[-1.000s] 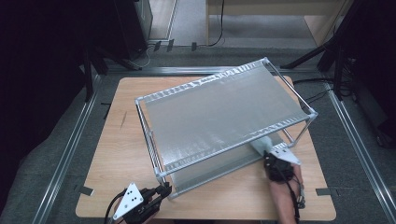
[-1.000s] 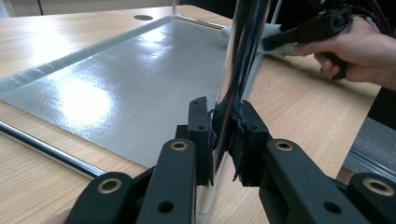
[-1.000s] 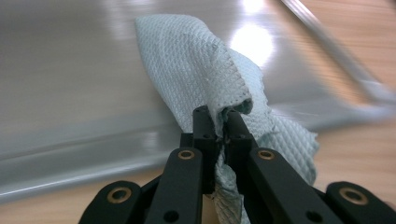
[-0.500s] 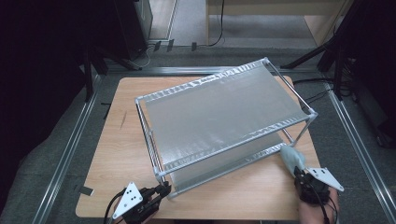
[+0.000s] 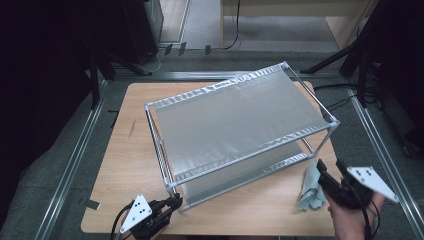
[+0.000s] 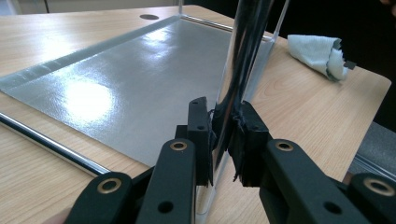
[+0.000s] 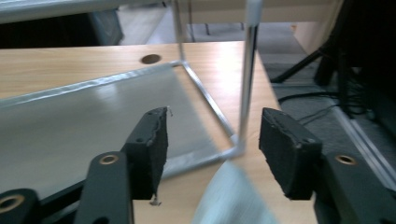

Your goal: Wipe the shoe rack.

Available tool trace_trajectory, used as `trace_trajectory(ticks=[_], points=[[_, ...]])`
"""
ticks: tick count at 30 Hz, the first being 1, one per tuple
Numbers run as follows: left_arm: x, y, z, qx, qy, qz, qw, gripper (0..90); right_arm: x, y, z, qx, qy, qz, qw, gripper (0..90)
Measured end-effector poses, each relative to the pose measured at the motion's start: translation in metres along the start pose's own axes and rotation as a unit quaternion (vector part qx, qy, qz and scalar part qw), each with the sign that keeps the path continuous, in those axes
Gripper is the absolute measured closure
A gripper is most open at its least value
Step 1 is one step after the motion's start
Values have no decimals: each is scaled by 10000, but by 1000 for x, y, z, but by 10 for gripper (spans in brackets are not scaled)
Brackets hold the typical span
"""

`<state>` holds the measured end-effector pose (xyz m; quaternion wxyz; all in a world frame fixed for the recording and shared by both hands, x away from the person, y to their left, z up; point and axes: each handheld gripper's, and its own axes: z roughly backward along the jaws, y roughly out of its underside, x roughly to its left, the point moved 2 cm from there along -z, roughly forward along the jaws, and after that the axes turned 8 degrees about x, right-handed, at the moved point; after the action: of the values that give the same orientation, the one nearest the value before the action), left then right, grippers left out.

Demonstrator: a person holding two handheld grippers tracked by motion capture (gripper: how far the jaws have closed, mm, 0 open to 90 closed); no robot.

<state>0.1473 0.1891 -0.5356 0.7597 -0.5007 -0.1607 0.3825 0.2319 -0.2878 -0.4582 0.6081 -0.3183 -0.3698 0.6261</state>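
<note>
Right gripper [image 5: 327, 172] pulled back from under the rack's [image 5: 240, 120] right end toward the table's [image 5: 125, 150] near right corner, and lifted. Its jaws have just been opening; nothing between them now. Pale blue cloth [image 5: 310, 190], carried out with the gripper half a second ago, now lies crumpled on the tabletop just left of it.
</note>
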Motion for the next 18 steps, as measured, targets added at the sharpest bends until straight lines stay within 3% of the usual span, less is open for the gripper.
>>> trace_trajectory(ticks=[6, 9, 12, 14, 18], points=[[1, 0, 0, -5, -15, -10, 10000, 801, -17, -19, -54, 392, 385, -120, 9984, 538], [2, 0, 1, -4, -20, 10, 10000, 800, -21, -21, -72, 482, 212, -267, 9983, 611], [3, 0, 2, -14, -44, 43, 10000, 800, -20, -23, -83, 520, 325, -197, 9979, 704], [4, -1, 2, -13, -60, 58, 10000, 800, -21, -25, -87, 474, 273, -300, 9981, 793], [10, -1, 6, 0, -193, 19, 9998, 801, -16, -25, -92, 377, 197, -232, 9988, 805]])
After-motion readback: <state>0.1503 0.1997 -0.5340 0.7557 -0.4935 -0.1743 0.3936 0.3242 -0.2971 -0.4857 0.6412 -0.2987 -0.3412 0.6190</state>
